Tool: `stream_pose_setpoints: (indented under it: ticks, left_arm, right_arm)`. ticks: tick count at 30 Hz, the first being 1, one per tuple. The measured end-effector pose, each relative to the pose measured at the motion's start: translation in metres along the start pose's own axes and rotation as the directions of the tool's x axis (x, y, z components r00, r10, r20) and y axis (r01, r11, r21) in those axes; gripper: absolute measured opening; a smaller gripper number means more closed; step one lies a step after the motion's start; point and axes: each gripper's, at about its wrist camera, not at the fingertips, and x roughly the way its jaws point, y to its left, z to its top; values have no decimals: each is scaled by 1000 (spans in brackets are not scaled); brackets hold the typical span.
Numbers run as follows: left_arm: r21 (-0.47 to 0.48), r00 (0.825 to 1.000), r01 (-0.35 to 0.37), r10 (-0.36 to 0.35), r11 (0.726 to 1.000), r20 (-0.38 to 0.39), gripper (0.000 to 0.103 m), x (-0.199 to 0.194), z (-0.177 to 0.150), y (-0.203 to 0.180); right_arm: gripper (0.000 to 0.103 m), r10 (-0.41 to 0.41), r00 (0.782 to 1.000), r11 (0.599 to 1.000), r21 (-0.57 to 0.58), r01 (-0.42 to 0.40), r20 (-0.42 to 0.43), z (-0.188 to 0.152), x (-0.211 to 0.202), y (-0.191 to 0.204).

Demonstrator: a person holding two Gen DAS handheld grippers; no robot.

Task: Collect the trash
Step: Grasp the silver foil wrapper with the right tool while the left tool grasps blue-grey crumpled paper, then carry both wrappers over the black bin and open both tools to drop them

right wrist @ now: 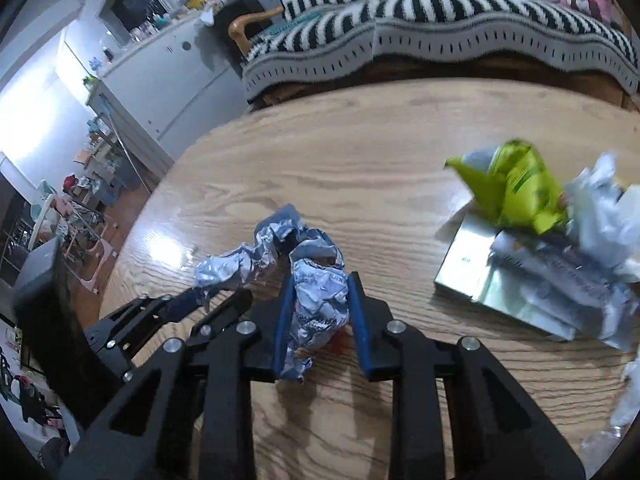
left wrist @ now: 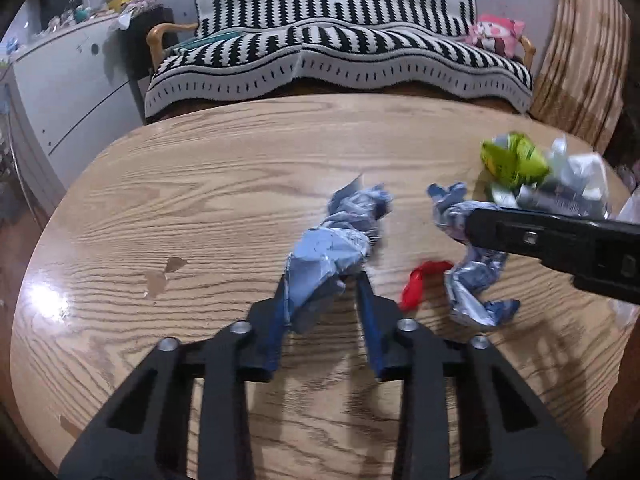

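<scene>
My left gripper is shut on a crumpled blue-silver foil wrapper above the wooden table. My right gripper is shut on a second crumpled foil wrapper; it shows in the left wrist view, with the right gripper's body across it. A small red scrap lies on the table beside that wrapper. A pile of trash with a green wrapper and white crumpled paper sits on a flat silver pack at the right.
A sofa with a black-and-white striped blanket stands behind the table. A white cabinet is at the left. A pink plush toy lies on the sofa's right end.
</scene>
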Motion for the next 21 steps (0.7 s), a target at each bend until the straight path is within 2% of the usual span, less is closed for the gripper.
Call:
stream_pose_setpoints:
  ticks: [3, 10, 11, 12, 17, 21]
  left_arm:
    - [-23, 1000, 0, 0, 1000, 17, 13, -11, 5, -1]
    - [-40, 996, 47, -44, 998, 83, 10, -45, 18, -26]
    - [-39, 994, 56, -53, 998, 91, 5, -50, 20, -32]
    - [-36, 993, 66, -62, 997, 96, 4, -54, 21, -40]
    - [32, 979, 150, -153, 988, 135, 4, -81, 25, -102]
    - [100, 960, 222, -235, 970, 152, 3, -98, 24, -160]
  right_arm:
    - [27, -2, 1000, 1000, -12, 3, 25, -1, -23, -3]
    - [27, -69, 995, 998, -3, 69, 73, -16, -85, -34]
    - [27, -80, 994, 997, 1, 80, 81, -20, -94, -40]
    - [27, -98, 991, 995, 8, 98, 94, -25, -108, -50]
    - [27, -180, 972, 983, 49, 175, 151, -47, -175, -94]
    - [27, -264, 944, 962, 123, 243, 198, -75, -240, -145]
